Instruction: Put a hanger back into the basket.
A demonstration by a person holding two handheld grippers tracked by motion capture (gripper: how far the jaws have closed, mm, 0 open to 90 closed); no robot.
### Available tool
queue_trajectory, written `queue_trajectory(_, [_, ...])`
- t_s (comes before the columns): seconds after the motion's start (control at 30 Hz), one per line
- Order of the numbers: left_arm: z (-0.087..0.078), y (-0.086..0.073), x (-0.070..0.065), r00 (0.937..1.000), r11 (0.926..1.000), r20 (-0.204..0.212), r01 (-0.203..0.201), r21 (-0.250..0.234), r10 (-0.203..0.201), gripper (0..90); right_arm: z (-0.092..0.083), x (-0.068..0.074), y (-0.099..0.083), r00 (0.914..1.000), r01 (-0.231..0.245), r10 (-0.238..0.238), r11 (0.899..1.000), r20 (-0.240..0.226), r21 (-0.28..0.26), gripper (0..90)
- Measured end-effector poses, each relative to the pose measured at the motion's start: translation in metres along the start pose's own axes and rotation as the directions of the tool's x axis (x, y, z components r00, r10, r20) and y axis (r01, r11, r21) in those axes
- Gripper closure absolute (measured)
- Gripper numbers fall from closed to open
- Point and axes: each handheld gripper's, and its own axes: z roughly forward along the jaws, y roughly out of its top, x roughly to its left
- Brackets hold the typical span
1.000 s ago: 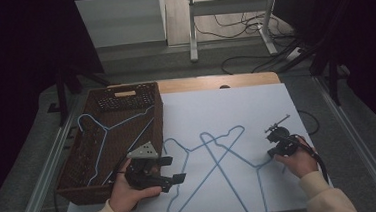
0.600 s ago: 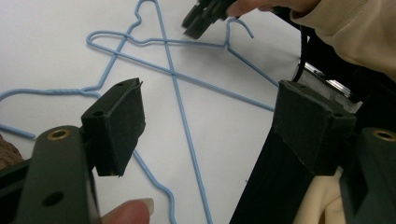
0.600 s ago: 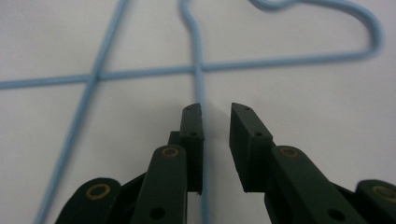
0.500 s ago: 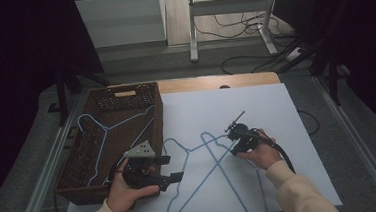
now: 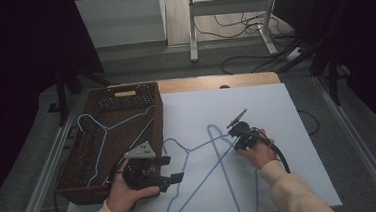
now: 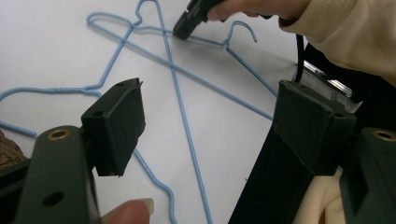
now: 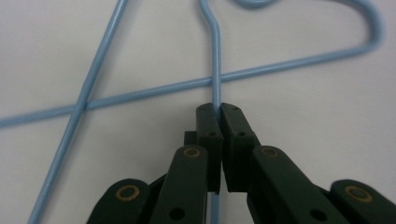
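Covering most of the table (image 5: 199, 83), a white sheet (image 5: 278, 130) carries two blue wire hangers that lie crossed over one another. A dark woven basket (image 5: 99, 187) stands at the left edge of the sheet, with its near right corner just beside the left hand (image 5: 127, 195). Two further hangers (image 5: 108, 127) lie inside the basket, one with its hook over the far left rim. On the sheet, the left hanger (image 5: 181, 179) has its hook toward the basket and its long wires run toward the near edge. The right hanger (image 5: 213, 134) crosses it, with its looped end pointing away from the person. The left gripper (image 5: 176, 169) hangs low over the near left part of the sheet, close to the basket, with a grey plate (image 5: 140, 151) on top. Its jaws stand wide apart and hold nothing; in the left gripper view the hanger wires pass on the sheet beyond the two pads (image 6: 122, 122), clear of them. The right hand (image 5: 257, 151) brings the right gripper (image 5: 239, 132) down to the middle of the sheet, where the two hangers cross. Its jaws have just been closing, and in the right gripper view they are clamped on one wire of the right hanger (image 7: 215, 60). That wire runs straight out from between the tips, over a second wire that crosses it just ahead of the jaws, and up to a curved loop. A black cable (image 5: 279, 154) trails from the right gripper back along the sleeve (image 5: 292, 194).
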Motion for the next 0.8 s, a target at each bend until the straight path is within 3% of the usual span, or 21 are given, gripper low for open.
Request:
queue_trajectory(0.1, [0.000, 0.000, 0.001, 1.0000, 1.0000, 0.000, 0.003, 0.000, -0.003, 25.3, -0.003, -0.017, -0.003, 0.9946, -0.103, 0.102, 0.994, -0.017, -0.042, 87.4])
queue_trajectory(0.17, [0.000, 0.000, 0.002, 1.0000, 1.0000, -0.001, 0.004, 0.001, -0.004, 25.3, -0.005, -0.029, -0.005, 0.9849, -0.173, 0.172, 0.983, -0.023, -0.064, 87.4])
queue_trajectory(0.4, [0.002, 0.000, 0.000, 1.0000, 1.0000, -0.001, -0.002, 0.008, 0.002, 25.3, -0.004, -0.060, -0.012, 0.9596, -0.278, 0.281, 0.957, 0.018, -0.083, 86.9])
queue_trajectory(0.47, [0.002, 0.000, 0.000, 1.0000, 1.0000, -0.001, -0.002, 0.008, 0.002, 25.3, -0.003, -0.063, -0.013, 0.9584, -0.283, 0.285, 0.956, 0.014, -0.081, 86.6])
queue_trajectory(0.57, [0.002, 0.000, 0.001, 1.0000, 1.0000, -0.001, 0.002, 0.007, -0.002, 25.3, -0.003, -0.069, -0.018, 0.9580, -0.287, 0.286, 0.953, -0.022, -0.102, 74.1])
queue_trajectory(0.67, [0.002, 0.000, 0.001, 1.0000, 1.0000, 0.000, 0.001, 0.006, -0.001, 25.3, -0.014, -0.068, -0.025, 0.9683, -0.250, 0.246, 0.961, -0.045, -0.121, 69.6])
queue_trajectory(0.73, [0.001, -0.001, 0.000, 1.0000, 1.0000, 0.000, 0.002, 0.005, -0.002, 25.3, -0.024, -0.069, -0.034, 0.9796, -0.200, 0.196, 0.973, -0.043, -0.115, 67.2])
queue_trajectory(0.8, [0.001, -0.001, 0.000, 1.0000, 1.0000, -0.001, 0.001, 0.006, -0.001, 25.3, -0.033, -0.076, -0.048, 0.9773, -0.212, 0.209, 0.969, -0.032, -0.124, 66.5])
